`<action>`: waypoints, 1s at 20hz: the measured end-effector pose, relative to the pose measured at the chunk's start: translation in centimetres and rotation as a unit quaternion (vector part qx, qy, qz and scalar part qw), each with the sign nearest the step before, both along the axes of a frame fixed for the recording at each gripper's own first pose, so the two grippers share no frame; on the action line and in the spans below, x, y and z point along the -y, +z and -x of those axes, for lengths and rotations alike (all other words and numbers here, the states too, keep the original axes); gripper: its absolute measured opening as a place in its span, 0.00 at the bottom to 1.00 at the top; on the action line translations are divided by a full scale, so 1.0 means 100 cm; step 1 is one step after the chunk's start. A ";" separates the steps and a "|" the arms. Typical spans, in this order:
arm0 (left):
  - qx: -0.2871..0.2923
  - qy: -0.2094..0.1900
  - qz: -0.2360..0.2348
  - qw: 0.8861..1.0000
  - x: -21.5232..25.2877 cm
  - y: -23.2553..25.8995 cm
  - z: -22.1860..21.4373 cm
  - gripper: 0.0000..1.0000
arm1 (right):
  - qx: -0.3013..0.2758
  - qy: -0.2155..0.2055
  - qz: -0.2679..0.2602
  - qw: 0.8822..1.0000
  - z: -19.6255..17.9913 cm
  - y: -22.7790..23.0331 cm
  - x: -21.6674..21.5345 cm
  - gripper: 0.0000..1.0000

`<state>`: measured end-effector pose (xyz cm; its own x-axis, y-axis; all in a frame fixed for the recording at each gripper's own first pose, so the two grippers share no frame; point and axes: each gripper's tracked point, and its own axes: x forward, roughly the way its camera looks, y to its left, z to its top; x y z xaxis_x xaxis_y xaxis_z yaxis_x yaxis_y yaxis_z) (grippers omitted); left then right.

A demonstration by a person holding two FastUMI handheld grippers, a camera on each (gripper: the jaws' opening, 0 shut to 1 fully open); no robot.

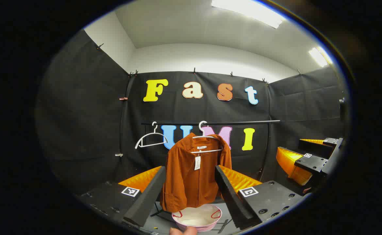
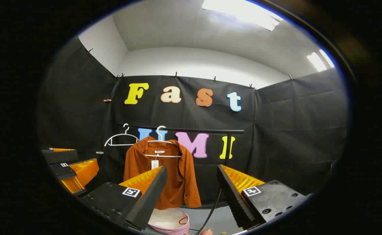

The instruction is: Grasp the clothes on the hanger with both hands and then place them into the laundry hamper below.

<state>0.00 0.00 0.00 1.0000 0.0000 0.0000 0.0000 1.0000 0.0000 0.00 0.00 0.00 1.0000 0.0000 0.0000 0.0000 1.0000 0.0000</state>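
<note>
Here, a rust-orange shirt (image 1: 192,169) hangs on a white hanger (image 1: 205,138) from a black rail (image 1: 210,123) that runs across the back of the booth. A paper tag dangles at its collar. To the left of it on the same rail hangs an empty white hanger (image 1: 150,138). Directly below the shirt, on the grey floor, sits a round pink laundry hamper (image 1: 197,218) with red handles, its white inside facing up.

In the left gripper view, the left gripper (image 1: 191,195) has its black-and-orange fingers spread wide apart, gripping nothing, with the shirt framed between them, farther off. The other gripper appears at the right edge of this view.

In the right gripper view, the right gripper (image 2: 192,197) also has its fingers spread wide and empty. The shirt hangs left of centre here, partly behind the left finger, well apart from both fingers.
</note>
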 end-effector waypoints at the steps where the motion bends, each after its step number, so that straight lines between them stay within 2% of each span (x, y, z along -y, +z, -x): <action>1: 0.000 -0.002 0.000 1.000 0.001 0.001 0.000 0.95 | 0.000 0.000 0.001 1.000 0.000 0.000 0.000 0.97; 3: -0.001 -0.004 0.002 1.000 0.002 0.000 -0.001 0.92 | 0.000 -0.001 0.007 1.000 0.002 0.000 0.000 0.98; 4: -0.001 -0.004 0.002 1.000 0.002 -0.001 -0.001 0.95 | 0.000 -0.002 0.008 1.000 0.003 0.001 0.000 0.98; 20: -0.001 0.001 -0.003 1.000 -0.008 -0.001 -0.003 0.95 | -0.003 -0.011 0.005 1.000 0.001 -0.006 0.002 0.98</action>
